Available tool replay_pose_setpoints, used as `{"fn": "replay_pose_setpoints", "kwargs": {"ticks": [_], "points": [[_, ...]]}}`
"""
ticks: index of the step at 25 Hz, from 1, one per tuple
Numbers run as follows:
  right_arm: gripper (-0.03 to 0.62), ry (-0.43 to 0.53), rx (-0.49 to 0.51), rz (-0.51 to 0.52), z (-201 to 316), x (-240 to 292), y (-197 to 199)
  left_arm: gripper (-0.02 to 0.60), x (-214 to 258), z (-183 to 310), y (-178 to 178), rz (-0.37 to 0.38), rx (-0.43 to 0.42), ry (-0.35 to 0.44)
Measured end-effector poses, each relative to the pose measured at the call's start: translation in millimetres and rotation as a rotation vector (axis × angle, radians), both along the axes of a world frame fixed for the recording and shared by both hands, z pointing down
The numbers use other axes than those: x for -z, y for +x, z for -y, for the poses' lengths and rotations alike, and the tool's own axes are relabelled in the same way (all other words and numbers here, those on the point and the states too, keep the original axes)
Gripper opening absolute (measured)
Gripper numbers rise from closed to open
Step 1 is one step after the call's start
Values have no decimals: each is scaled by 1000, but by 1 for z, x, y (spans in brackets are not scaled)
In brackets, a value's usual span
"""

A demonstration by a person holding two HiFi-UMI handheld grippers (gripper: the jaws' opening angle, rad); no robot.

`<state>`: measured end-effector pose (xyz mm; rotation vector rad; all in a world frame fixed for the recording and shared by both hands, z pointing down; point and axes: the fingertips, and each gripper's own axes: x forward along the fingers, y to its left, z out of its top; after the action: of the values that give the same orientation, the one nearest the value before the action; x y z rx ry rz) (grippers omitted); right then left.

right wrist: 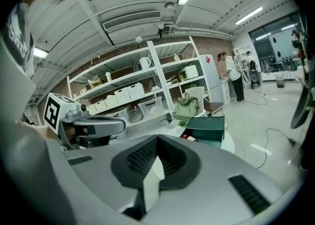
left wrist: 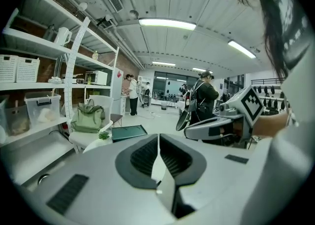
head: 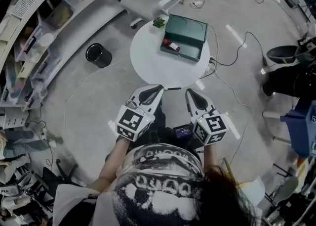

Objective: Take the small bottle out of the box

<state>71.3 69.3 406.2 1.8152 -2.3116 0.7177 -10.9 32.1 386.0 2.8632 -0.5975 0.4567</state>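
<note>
The small red-and-white bottle (head: pixel 172 46) lay at the left end of the open dark green box (head: pixel 190 28) on the round white tabletop (head: pixel 148 59), upper centre of the frame, well above the left gripper (head: pixel 160 88) and right gripper (head: pixel 188 92), both pressed together, empty, about equally near.

No legible text in any view. Shirt (head: pixel 163 173): large white lettering, too warped to read. Left cube (head: pixel 132 122) on left hand-held gripper (head: pixel 159 89), right cube (head: pixel 211 128) on right hand-held gripper (head: pixel 188 93): square black-and-white patterns, no characters. Bottle (head: pixel 173 46) label: too small to read.
</note>
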Motion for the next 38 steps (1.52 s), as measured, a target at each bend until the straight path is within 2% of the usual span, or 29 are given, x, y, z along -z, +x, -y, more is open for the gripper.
{"fn": "replay_pose_setpoints", "kwargs": {"ticks": [9,19,25,31,38], "points": [[-2,-43,-42,-3,64,-10,8,18,-13,66,1,9,-31,-32],[-2,-82,-96,-19,114,-20,15,18,-17,116,19,-1,-136,-41],[-2,-101,-136,-18,124,-27,18,18,-25,132,22,19,-195,-29],[-2,-127,-166,-11,121,-31,35,18,-32,136,30,24,-189,-61],[-2,-144,-125,8,136,-43,60,18,-39,143,46,33,-140,-73]]}}
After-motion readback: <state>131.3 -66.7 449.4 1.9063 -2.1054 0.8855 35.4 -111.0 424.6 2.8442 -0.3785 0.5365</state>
